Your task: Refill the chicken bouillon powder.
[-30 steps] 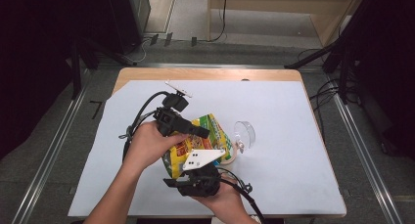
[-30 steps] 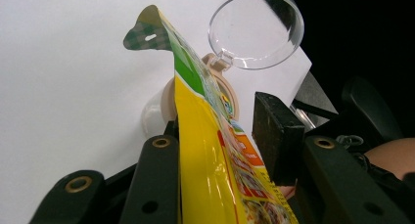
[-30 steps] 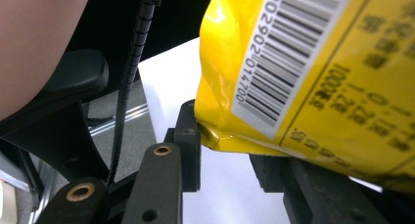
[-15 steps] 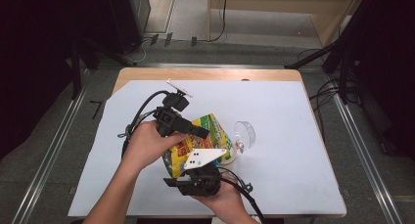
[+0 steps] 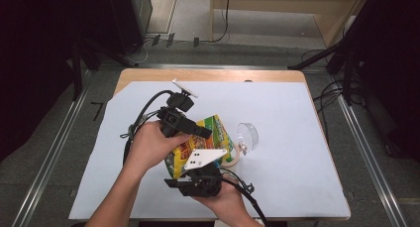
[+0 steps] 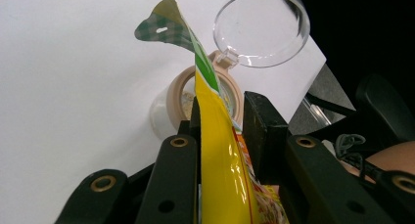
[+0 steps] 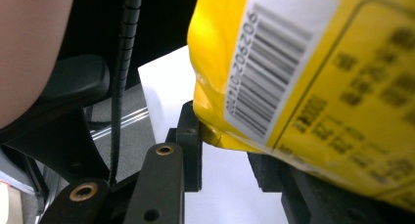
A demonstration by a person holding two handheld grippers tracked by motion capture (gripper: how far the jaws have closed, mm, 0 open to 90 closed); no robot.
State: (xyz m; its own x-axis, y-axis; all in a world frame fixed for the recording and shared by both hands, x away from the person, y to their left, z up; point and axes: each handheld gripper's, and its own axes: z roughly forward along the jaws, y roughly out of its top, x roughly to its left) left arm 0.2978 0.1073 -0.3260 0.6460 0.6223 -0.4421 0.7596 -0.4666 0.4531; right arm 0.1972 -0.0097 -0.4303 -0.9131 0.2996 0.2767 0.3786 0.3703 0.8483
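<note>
The high view looks forward and down from the person's side, taking in the whole white-covered table [image 5: 297,138] from well back. The left gripper view sits very near, facing along its jaws at the glossy yellow printed snack bag [image 6: 222,150]. The right gripper view shares that bag, close against its barcode.

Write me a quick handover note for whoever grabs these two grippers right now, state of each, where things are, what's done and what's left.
Left gripper: shut on the yellow snack bag near its green top edge.
Right gripper: the bag's lower end sits between the fingers; whether they are clamped cannot be told.
Small clear jar with beige rim stands on the white table, its clear hinged lid flipped open, the bag's top held over its mouth.
Done: jar opened, bag lifted.
Left: probably pouring into the jar, then closing the lid.
</note>
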